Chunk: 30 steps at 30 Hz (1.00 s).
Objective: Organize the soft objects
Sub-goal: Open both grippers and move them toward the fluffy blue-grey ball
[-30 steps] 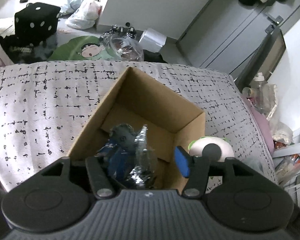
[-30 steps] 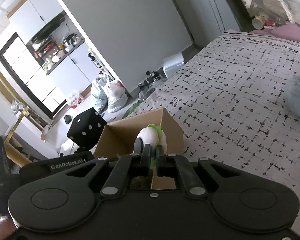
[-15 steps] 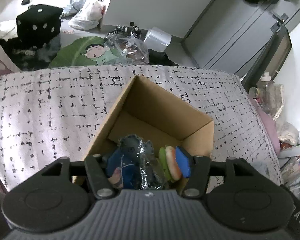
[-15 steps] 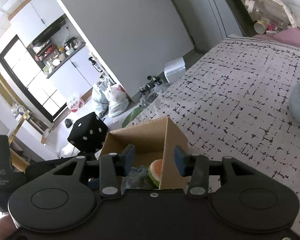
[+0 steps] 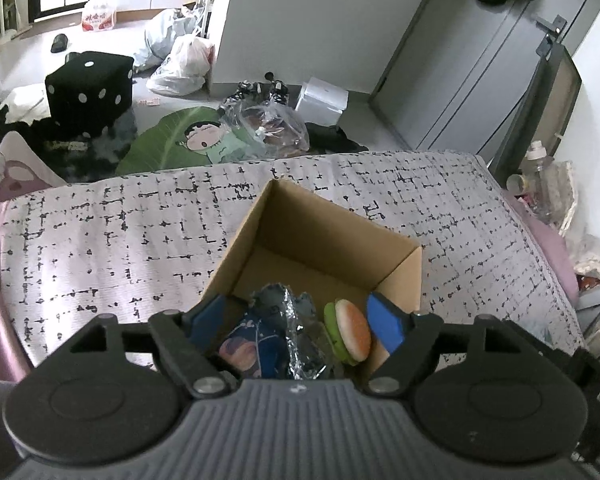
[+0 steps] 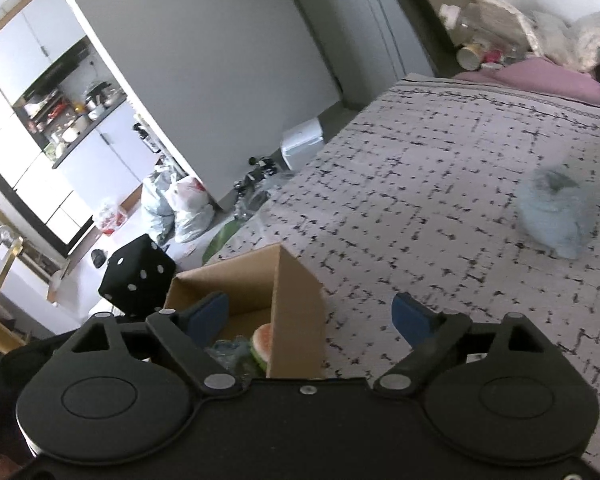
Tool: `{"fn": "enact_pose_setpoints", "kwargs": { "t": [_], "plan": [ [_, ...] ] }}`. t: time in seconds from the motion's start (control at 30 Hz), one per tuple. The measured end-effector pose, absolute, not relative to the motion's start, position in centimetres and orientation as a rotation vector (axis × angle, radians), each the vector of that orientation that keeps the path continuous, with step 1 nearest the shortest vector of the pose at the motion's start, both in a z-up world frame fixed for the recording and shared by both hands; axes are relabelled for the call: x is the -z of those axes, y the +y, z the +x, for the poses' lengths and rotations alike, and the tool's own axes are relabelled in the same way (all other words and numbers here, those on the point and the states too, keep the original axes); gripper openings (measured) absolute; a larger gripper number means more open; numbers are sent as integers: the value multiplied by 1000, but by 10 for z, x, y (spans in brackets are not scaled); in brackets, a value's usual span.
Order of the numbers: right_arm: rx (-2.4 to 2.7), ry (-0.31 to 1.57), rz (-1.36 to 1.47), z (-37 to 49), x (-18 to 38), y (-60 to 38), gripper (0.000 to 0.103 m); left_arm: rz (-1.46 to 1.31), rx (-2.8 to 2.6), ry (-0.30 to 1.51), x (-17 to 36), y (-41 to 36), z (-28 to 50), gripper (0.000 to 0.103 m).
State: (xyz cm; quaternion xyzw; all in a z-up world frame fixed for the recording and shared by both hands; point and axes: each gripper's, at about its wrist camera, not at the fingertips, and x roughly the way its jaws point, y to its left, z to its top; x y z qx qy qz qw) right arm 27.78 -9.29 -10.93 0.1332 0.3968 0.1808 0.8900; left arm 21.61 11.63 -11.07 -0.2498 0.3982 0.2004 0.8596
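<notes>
Two grippers, left [image 5: 296,316] and right [image 6: 310,314], hover with fingers spread wide, holding nothing. The burger [image 5: 350,336] and a wrapped toy [image 5: 260,336] lie in the box [image 5: 320,220]; a grey plush [image 6: 556,216] waits on the bed [image 6: 420,200]. Reaching for it, the right fingers may clip the box corner and tip it.

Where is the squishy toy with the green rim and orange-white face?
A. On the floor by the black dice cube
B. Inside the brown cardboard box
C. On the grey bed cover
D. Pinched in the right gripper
B: the squishy toy with the green rim and orange-white face lies inside the brown cardboard box, beside a crinkly plastic-wrapped blue toy, and both grippers are open.
</notes>
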Motion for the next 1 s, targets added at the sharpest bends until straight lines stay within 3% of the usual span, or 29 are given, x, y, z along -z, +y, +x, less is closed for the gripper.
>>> {"fn": "enact_pose_setpoints", "kwargs": {
  "t": [0.23,1.0],
  "plan": [
    [-295,819,303,285,107,-118,100,-542,-458,876,106,102,223,78],
    [-118,777,479,313,89,-230,100,-379,-353,918,96,-4,280,78]
  ]
}}
